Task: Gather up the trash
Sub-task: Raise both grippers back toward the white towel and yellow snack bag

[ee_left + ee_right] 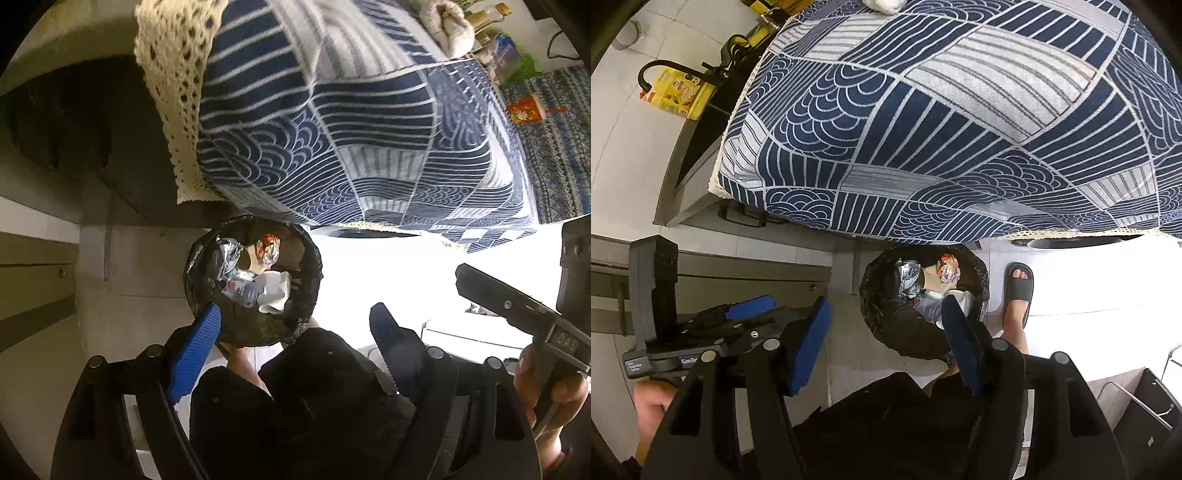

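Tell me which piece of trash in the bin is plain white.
The crumpled white paper, at the heap's edge in the bin; the neighbouring scraps are shiny silver foil or orange-printed.

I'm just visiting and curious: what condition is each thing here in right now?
Left gripper: open, holding nothing.
Right gripper: open, holding nothing.
Bin: upright on the floor, black-lined, partly filled.
Foil: crumpled, in the bin.
Tissue: crumpled, in the bin.
Tablecloth: draped over the table edge.

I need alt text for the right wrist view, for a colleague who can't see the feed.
The open, empty right hand-held gripper points down at a black-lined trash bin on the floor, holding foil wrappers and white paper. A blue patterned tablecloth hangs above it; a sandalled foot stands at right, the left hand-held gripper at left.
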Available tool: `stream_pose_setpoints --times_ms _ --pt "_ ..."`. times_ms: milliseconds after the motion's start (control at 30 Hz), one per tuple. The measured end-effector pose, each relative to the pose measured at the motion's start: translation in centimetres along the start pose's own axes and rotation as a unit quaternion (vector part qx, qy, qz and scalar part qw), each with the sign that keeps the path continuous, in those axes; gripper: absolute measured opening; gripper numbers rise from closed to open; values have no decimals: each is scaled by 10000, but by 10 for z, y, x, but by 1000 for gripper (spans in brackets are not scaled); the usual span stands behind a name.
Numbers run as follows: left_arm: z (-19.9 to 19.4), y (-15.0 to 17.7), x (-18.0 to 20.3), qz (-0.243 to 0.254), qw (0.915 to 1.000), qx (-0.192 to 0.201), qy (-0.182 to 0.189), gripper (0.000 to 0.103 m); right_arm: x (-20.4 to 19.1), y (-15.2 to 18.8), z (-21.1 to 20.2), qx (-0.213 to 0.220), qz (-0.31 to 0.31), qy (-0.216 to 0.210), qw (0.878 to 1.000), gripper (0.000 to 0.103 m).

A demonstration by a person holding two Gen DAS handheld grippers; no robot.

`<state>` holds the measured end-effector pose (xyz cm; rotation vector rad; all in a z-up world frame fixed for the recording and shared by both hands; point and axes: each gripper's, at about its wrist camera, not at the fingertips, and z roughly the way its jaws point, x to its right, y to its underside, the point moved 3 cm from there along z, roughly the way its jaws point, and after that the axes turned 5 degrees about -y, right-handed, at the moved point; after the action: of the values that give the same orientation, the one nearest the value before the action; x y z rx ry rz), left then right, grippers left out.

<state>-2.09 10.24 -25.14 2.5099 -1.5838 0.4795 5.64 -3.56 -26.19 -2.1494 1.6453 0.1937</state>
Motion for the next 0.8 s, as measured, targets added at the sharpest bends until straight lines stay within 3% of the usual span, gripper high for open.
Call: stream_pose_setpoints --times_ms 233,367,800 --pt "-28 -2 12 133 9993 305 148 80 -8 -2 -23 219 -88 77 9997 63" --pt "-49 -9 24 314 9980 508 224 80 -11 -6 -47 548 -77 74 9984 80" --pt "-96 -52 80 825 9893 1170 267 81 8 -50 -118 1361 -99 -12 9906 85"
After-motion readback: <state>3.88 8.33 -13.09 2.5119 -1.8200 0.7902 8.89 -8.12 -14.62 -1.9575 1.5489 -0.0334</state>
